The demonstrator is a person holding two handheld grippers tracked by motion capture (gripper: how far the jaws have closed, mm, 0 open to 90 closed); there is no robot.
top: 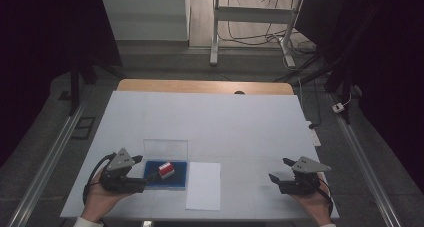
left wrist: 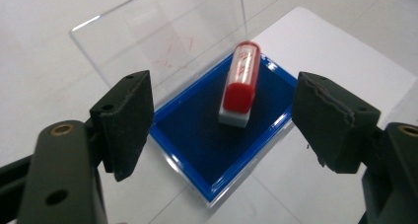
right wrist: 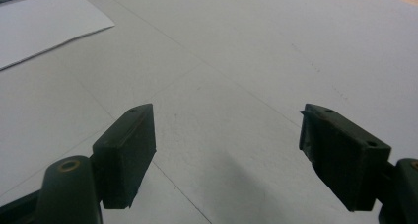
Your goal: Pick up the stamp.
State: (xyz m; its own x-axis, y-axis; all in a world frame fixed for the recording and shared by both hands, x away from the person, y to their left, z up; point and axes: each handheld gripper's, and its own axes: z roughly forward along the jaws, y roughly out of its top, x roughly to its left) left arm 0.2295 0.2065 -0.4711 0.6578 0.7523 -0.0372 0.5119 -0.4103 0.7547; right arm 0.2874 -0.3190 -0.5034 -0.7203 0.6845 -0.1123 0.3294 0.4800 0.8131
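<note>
Stamp (left wrist: 240, 83) is lying on the blue ink pad (left wrist: 197, 135) — not yet grasped. Left gripper (top: 145, 177) is hovering released at its 9 o'clock; right gripper (top: 280, 171) is idling, jaws spread — paper (top: 204, 186) is waiting unstamped.

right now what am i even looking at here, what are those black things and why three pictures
A person sits at a white table holding a two-jaw gripper in each hand. The high view looks down from above: left gripper and right gripper. The other two pictures come from cameras riding on each gripper, so the black blocks at the bottom are its own jaws. On the table lies a blue ink pad with its clear lid up, a red stamp lying on the pad, and a sheet of paper beside it. Both grippers are open and hold nothing; the left one points at the stamp.
</note>
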